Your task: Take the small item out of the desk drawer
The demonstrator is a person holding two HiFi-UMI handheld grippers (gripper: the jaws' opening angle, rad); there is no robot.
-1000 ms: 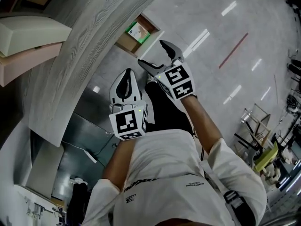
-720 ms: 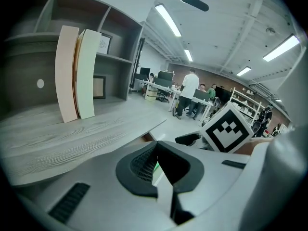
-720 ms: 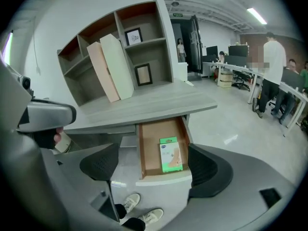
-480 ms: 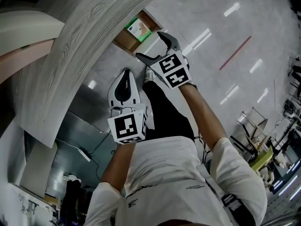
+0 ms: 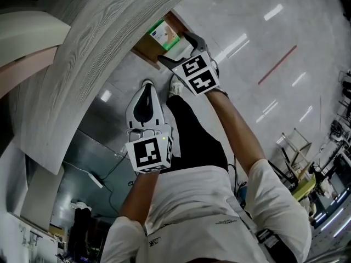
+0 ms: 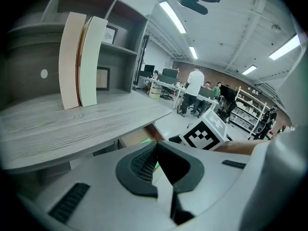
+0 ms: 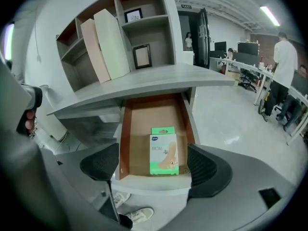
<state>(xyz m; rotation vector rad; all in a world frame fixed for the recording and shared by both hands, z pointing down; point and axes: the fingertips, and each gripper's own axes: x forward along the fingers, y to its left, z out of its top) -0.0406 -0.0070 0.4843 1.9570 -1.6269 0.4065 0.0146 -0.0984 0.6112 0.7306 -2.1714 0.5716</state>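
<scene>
A small green and white box [image 7: 164, 150] lies flat in the open desk drawer [image 7: 144, 114], near its front. In the head view the box [image 5: 164, 36] shows in the drawer [image 5: 143, 51] under the grey desk top. My right gripper [image 5: 176, 49] hangs just above the drawer's front. It is open, its jaws having just widened a little. The box lies below and between its pads [image 7: 98, 165], untouched. My left gripper [image 5: 145, 89] is lower in the head view, beside the desk edge and away from the drawer. It is shut [image 6: 156, 162] on nothing.
The grey wood desk top [image 5: 98, 53] overhangs the drawer. Shelves above it hold two upright boards [image 7: 108, 42] and a picture frame [image 7: 142, 57]. My shoes [image 7: 137, 215] stand below the drawer front. People [image 7: 284, 66] stand at office desks at the far right.
My right gripper has come down toward the drawer front and now stands over the box. The left gripper has sunk a little and stays shut.
</scene>
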